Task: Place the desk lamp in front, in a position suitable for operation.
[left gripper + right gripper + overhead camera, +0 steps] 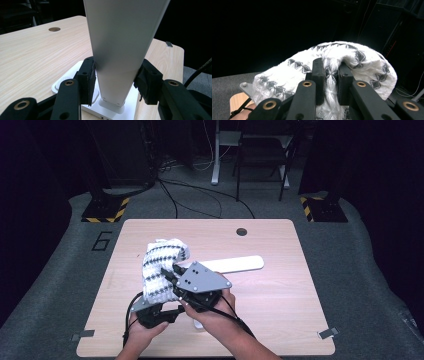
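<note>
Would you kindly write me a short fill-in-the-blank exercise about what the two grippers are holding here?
1. The right gripper is shut on a white and grey patterned ____.
2. The left gripper clamps the flat white arm of a ____.
3. The lamp's base rests on a wooden ____.
4. The cloth hangs on the lamp arm's ____ side in the high view.

Missing words: cloth; lamp; table; left

White knit cloth (160, 265) with grey diamond pattern, bunched, draped upright. Flat white lamp arm (235, 264) on square base.

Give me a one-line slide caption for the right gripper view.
Right gripper with its fingers pinched on a white knitted cloth with a grey diamond pattern, held up against a dark background.
</note>
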Motion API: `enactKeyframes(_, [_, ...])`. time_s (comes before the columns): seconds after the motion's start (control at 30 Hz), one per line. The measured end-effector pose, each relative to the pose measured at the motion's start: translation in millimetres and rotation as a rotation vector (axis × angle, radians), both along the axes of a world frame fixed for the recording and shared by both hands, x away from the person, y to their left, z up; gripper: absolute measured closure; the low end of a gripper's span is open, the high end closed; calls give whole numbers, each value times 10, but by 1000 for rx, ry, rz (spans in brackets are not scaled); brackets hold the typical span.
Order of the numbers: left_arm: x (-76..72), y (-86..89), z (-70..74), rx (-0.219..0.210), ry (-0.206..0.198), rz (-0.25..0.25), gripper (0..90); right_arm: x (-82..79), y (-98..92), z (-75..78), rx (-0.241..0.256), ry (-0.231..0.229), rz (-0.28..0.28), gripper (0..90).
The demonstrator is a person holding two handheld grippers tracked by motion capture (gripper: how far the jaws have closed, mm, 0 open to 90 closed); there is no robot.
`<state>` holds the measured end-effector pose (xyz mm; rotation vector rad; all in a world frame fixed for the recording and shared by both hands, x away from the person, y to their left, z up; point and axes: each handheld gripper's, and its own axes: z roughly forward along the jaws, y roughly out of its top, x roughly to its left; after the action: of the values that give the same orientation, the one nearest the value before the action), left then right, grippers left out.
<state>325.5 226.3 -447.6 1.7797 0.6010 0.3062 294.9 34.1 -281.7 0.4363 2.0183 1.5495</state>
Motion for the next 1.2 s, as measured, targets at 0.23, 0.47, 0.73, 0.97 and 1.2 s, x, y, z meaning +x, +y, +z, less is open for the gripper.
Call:
enactKeyframes(0.23, [3,-3,-10,-13,-5,-1,536,9,-139,3,-22,-18,-22,803])
enactKeyframes(0.47, [7,15,-13,8,-11,-10,536,30,-468,-16,-7,-19,-74,804])
enactKeyframes(0.73, [5,15,-15,8,-8,-12,536,13,-782,-47,2,-19,-130,804])
enactKeyframes(0.97, [4,14,-15,7,-8,-11,536,-12,-1055,-85,25,-4,-180,804])
enactKeyframes(1.2, [5,12,-18,3,-7,-11,536,-16,-1335,-127,65,31,-223,804])
